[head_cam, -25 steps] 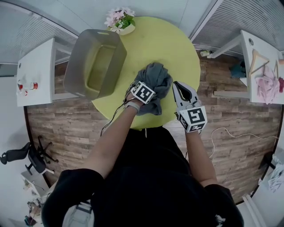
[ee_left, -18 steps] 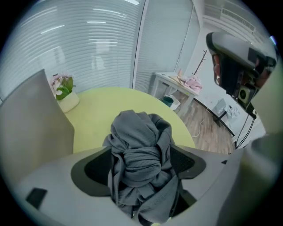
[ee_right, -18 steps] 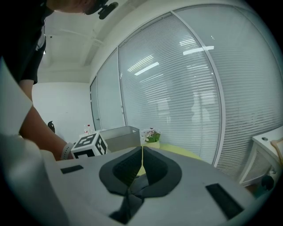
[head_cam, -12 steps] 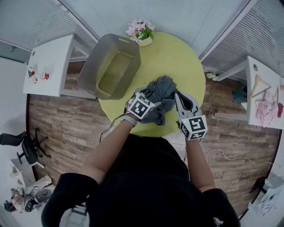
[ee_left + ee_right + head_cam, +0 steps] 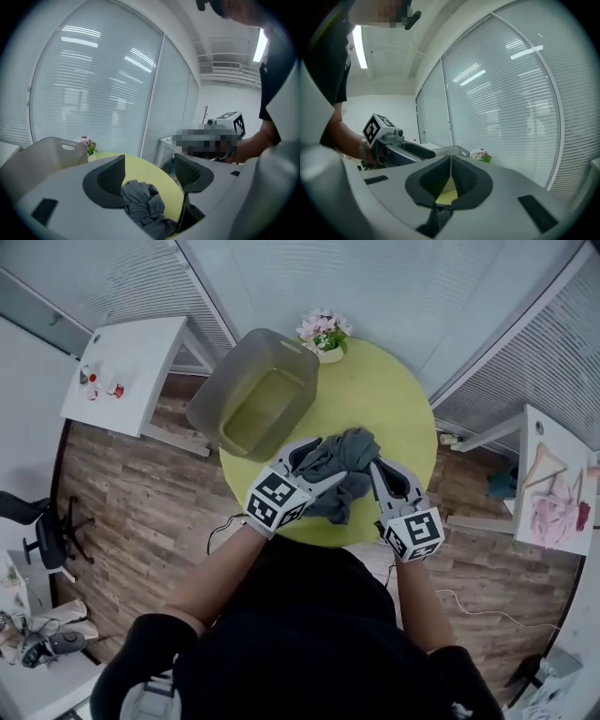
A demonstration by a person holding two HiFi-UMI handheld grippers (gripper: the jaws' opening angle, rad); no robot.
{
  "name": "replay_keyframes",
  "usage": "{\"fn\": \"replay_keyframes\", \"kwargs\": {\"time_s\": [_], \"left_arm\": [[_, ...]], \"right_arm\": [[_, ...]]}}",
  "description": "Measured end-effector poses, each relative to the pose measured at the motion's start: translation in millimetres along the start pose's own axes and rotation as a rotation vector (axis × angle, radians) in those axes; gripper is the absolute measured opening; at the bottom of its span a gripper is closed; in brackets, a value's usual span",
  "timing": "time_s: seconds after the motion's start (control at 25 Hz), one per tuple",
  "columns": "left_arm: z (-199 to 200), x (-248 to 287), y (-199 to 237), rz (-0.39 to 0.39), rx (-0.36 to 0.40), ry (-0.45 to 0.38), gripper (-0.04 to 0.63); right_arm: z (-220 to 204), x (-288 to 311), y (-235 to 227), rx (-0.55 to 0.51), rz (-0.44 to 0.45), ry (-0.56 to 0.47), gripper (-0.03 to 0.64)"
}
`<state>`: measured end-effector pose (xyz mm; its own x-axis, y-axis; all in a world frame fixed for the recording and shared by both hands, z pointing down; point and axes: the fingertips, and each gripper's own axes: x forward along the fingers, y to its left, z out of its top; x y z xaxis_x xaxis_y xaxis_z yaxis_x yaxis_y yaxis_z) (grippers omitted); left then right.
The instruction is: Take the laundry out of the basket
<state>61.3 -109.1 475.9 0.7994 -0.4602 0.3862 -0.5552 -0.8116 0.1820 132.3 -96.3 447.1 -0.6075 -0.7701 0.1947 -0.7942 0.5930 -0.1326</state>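
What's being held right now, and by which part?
Seemingly the grey garment, edge pinched in the right gripper; the left gripper, jaws just closing, surrounds it unpressed.

Centre of the head view: tabletop (image 5: 389,395). On its upper-left part: basket (image 5: 220,385), overhanging the rim toward the left. Just right of the basket's far end, at the top rim: flower pot (image 5: 325,334). On the lower part, near the bottom rim, right of the basket's near end: laundry (image 5: 345,470), out of the basket and apart from it. Upper left of the frame, above the floor (image 5: 141,493): small tabletop (image 5: 141,352), with bottles (image 5: 98,385) near its left edge. At the right edge: another tabletop (image 5: 536,442), with hanger (image 5: 547,457) and clothes (image 5: 553,512) on it. At the left edge, lower down: office chair (image 5: 21,509).
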Motion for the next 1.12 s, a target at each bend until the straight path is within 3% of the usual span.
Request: {"fn": "replay_keyframes", "kwargs": {"time_s": [0.16, 0.32, 0.72, 1.12], "left_arm": [[30.9, -18.3, -3.9, 0.013, 0.034, -0.113, 0.202], [50.2, -33.2, 2.4, 0.078, 0.056, -0.202, 0.021], [74.9, -49.8, -5.2, 0.082, 0.113, -0.3, 0.009], [84.8, -48.6, -13.4, 0.049, 0.12, -0.317, 0.009]], "right_arm": [[22.5, 1.3, 11.5, -0.023, 0.039, -0.032, 0.025], [37.9, 3.4, 20.8, -0.038, 0.074, -0.05, 0.025], [66.5, 1.8, 38.1, -0.081, 0.126, -0.107, 0.023], [76.3, 2.4, 34.6, -0.094, 0.112, -0.131, 0.023]]}}
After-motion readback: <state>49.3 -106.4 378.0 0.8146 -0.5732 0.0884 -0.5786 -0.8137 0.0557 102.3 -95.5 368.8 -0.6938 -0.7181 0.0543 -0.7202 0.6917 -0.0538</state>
